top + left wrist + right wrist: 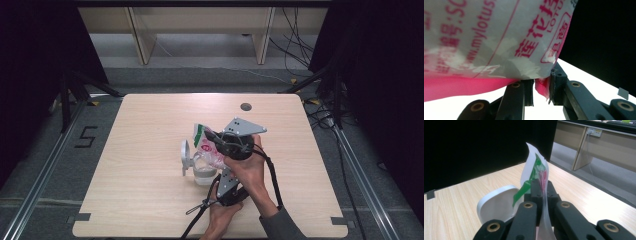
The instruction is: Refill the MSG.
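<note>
Near the middle of the table (150, 200), a printed plastic bag (209, 150) is held up over a clear lidded container (202, 172); its top edge is pinched tight by the right gripper (543, 185), its pink bottom corner clamped by the left gripper (541, 87).

High view: fixed above the near edge, looking forward and down on the whole bench (150, 200). Left gripper view: very close, pressed against the printed bag (499, 37), bench at lower right. Right gripper view: low, level across the bench, bag (536, 167) at centre. All share the bag.
</note>
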Demonstrator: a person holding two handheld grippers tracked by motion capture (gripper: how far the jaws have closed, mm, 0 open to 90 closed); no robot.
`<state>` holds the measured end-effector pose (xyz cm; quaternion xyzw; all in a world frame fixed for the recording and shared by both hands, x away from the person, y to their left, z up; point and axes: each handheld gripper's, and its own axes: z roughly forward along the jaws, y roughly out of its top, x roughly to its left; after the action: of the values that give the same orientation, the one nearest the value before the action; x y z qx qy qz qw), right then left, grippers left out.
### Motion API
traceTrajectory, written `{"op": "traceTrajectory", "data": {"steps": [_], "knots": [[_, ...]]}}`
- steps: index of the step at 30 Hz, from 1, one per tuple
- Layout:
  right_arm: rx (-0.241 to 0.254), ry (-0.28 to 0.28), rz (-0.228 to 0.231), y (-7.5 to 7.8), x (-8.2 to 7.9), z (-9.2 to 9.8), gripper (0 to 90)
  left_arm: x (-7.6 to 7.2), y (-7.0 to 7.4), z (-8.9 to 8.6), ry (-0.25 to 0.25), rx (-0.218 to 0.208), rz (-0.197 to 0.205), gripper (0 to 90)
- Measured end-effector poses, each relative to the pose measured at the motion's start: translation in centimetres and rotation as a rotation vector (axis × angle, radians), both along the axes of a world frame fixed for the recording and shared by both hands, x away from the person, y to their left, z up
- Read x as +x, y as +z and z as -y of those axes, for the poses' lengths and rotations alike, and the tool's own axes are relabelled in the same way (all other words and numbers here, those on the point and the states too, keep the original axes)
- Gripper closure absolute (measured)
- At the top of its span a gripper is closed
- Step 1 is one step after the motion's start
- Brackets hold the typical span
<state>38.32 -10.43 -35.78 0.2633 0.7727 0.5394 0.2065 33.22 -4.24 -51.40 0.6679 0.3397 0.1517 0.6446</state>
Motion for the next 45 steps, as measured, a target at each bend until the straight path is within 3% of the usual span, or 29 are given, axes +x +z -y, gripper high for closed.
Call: {"op": "traceTrajectory", "data": {"steps": [5, 7, 9, 17, 20, 23, 24, 26, 34, 37, 39, 43, 45], "knots": [[-0.002, -0.002, -0.007, 0.01, -0.09, -0.08, 89.8, 0.12, -0.03, 0.05, -0.015, -0.015, 0.001, 76.1], [-0.011, 0.007, 0.011, 0.05, 0.14, -0.02, 89.8, 0.15, -0.02, 0.03, -0.008, -0.010, 0.000, 76.1], [-0.007, -0.001, -0.010, 0.05, 0.08, -0.10, 89.8, 0.19, -0.01, 0.02, -0.006, -0.012, -0.003, 76.1], [-0.011, -0.001, -0.009, 0.11, 0.10, -0.13, 89.7, 0.20, 0.03, -0.05, -0.009, -0.010, -0.002, 76.1], [-0.012, 0.001, 0.017, 0.02, 0.20, -0.24, 89.7, 0.22, 0.01, -0.04, -0.012, -0.007, 0.001, 76.1], [-0.003, 0.008, -0.005, -0.04, 0.18, -0.32, 89.7, 0.28, -0.04, 0.03, -0.013, -0.018, -0.003, 76.1], [-0.011, 0.000, -0.009, -0.03, 0.05, -0.37, 89.7, 0.15, 0.07, -0.02, -0.001, -0.002, -0.011, 76.1], [-0.028, 0.008, 0.020, 0.03, 0.23, -0.38, 89.6, 0.21, -0.01, 0.03, -0.002, -0.011, 0.000, 76.1], [-0.017, 0.014, -0.011, 0.03, 0.14, -0.52, 89.5, 0.23, 0.05, 0.10, -0.008, -0.017, -0.001, 76.2], [-0.020, 0.016, -0.004, 0.11, 0.14, -0.45, 89.5, 0.14, 0.07, 0.10, 0.000, -0.007, -0.002, 76.1], [-0.016, 0.008, 0.024, 0.08, 0.30, -0.36, 89.5, 0.23, 0.04, 0.15, -0.010, -0.018, -0.002, 76.2], [-0.007, -0.003, 0.016, 0.08, 0.15, -0.48, 89.5, 0.16, 0.10, 0.12, -0.002, -0.011, -0.006, 76.1], [-0.016, 0.018, 0.015, 0.06, 0.26, -0.47, 89.4, 0.21, 0.06, 0.21, -0.003, -0.021, -0.001, 76.1]]}}
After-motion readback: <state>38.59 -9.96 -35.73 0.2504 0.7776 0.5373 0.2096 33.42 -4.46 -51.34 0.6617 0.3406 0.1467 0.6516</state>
